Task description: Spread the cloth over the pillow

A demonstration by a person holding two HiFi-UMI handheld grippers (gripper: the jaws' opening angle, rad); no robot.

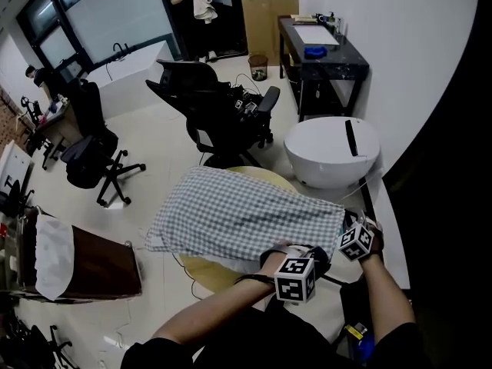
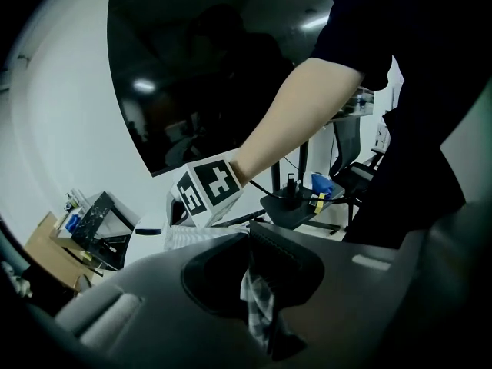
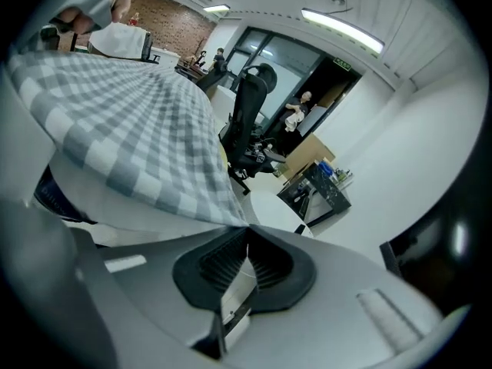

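Head view: left tongs (image 1: pixel 281 250) and right tongs (image 1: pixel 346 218) pinch the checked cloth (image 1: pixel 238 217) mid-spread over the pillow (image 1: pixel 231 263); next, likely, lowering it flat.

Bright, even indoor light. A ceiling strip (image 3: pixel 342 29) glows at one o'clock in the right gripper view, where the cloth (image 3: pixel 131 121) at ten o'clock is soft. Every view has fisheye bending and black corners, and the left gripper view is dim.

Left gripper (image 2: pixel 254 283), right gripper (image 3: pixel 244 241): jaws together
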